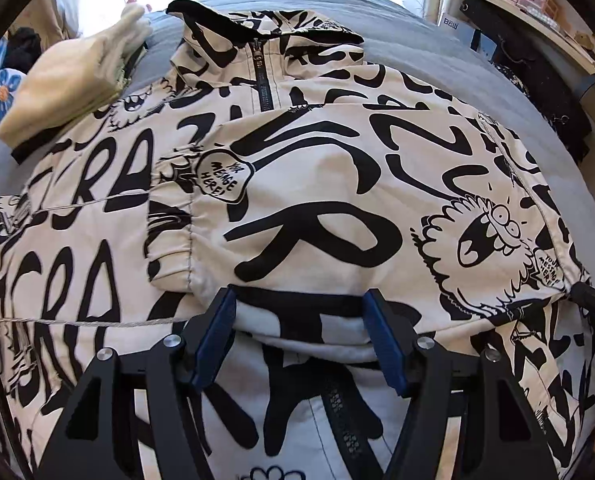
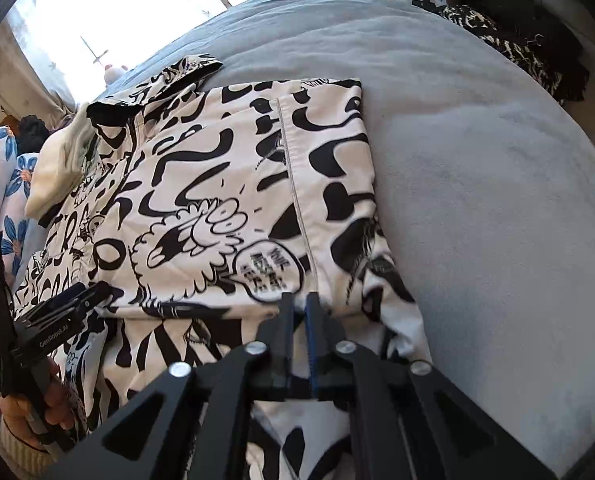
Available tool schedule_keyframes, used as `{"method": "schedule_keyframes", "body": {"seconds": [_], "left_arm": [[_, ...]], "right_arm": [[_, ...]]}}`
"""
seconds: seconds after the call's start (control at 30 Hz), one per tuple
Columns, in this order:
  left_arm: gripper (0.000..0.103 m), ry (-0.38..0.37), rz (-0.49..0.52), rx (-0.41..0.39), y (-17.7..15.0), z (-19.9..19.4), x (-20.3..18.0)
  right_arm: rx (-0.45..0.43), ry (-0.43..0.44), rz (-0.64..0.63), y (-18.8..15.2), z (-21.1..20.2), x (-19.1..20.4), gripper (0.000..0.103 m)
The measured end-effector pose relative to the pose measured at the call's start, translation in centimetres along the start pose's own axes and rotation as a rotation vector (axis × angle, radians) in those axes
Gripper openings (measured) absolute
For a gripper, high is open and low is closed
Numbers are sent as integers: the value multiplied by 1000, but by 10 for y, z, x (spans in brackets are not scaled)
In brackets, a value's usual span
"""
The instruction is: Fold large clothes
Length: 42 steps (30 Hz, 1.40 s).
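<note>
Folding the printed jacket on the bed

Nearest, the jacket (image 1: 317,208)'s folded edge is bracketed by the left tool (image 1: 301,332), its jaws spread, while that edge is pinched by the closed right tool (image 2: 299,312), apparently for carrying it over. Beyond, free room is offered by bare grey bed (image 2: 477,160); a cream garment (image 1: 73,76) crowds the collar.

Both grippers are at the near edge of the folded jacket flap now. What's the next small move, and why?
Probably close the left gripper on the folded edge. Its jaws stand wide apart around the fold of the printed jacket, while the right gripper looks nearly shut at the same edge, seemingly pinching it. With both holding, the flap could be carried further over the grey bedding.
</note>
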<state>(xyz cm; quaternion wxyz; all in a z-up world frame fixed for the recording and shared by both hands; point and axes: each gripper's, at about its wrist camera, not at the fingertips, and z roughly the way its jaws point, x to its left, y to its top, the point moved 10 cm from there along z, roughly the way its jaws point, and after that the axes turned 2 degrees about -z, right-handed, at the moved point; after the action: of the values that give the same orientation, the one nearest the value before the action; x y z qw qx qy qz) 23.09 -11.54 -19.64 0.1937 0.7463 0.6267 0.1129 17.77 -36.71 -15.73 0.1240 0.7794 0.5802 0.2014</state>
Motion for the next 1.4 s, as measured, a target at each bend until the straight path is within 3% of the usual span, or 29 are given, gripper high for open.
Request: {"method": "schedule_keyframes", "body": {"seconds": [0.03,0.1,0.27,0.53,0.9,1.4], "left_arm": [[64,10,2,-6,-1,-3,1],[64,28,10,-13,-4,-9,3],[64,35,5,-18,-10,-22,7],[64,44,-4,-32,-23,-54,16],[64,40,30,-76,-53,-115,26],[66,58,-61,-142,-91,-180,99]], "right_arm": [[1,-20,6,-3,-2,-2,23],[3,-47,23,-8,-5,-6,33],[24,-50,69,-23,-12,-9,33],[16,-71,24,-34,-27,10,33],[7,-15,-26,-66,-64,47,33],[-13,8,-208,-95,-90,133,33]]}}
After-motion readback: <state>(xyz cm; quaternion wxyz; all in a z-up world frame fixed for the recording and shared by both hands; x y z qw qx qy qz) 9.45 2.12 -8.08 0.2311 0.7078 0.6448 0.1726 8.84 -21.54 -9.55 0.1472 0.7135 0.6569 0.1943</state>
